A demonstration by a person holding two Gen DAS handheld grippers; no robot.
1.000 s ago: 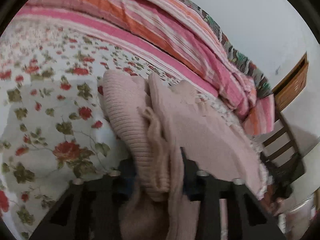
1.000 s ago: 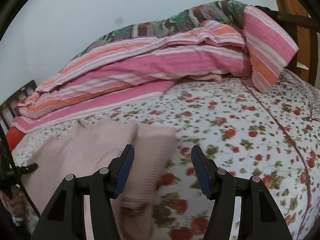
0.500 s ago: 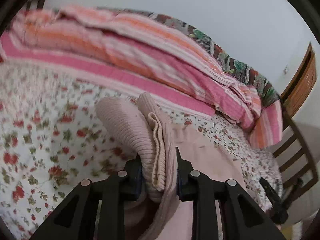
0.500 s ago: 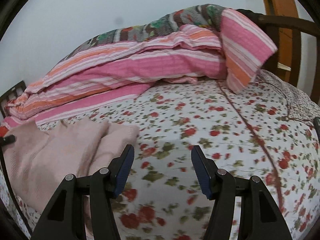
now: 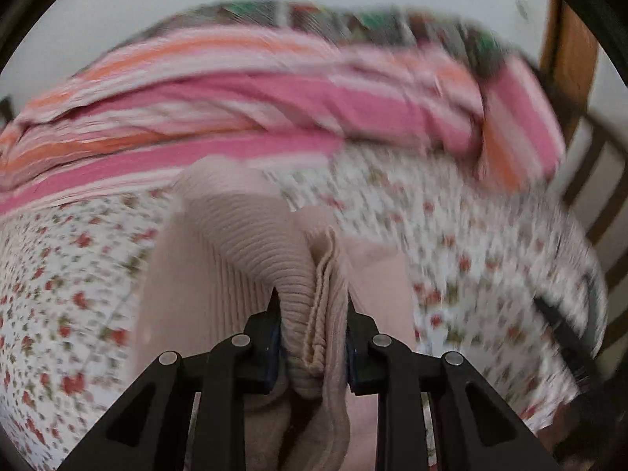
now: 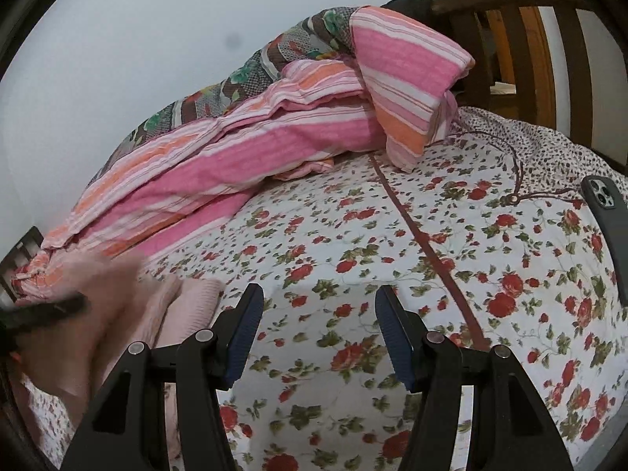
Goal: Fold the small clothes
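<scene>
A pale pink knitted sweater [image 5: 251, 235] lies on the flowered bedsheet [image 5: 70, 274]. My left gripper [image 5: 312, 314] is shut on a bunched fold of the sweater, ribbed hem included, and holds it lifted above the bed. The rest of the sweater hangs and trails below the jaws. In the right wrist view the sweater [image 6: 117, 314] is at the far left, blurred, with the left gripper's dark finger across it. My right gripper [image 6: 318, 329] is open and empty over the bare flowered sheet [image 6: 392, 243], to the right of the sweater.
A pink and orange striped quilt [image 6: 274, 149] is piled along the wall side of the bed. A dark wooden bed frame [image 6: 522, 39] stands at the right. A phone in a dark case [image 6: 608, 219] lies on the sheet at the far right.
My left gripper has swung to the right with the sweater fold held in it; its view is motion-blurred. The right gripper has shifted right, away from the sweater, still open.
</scene>
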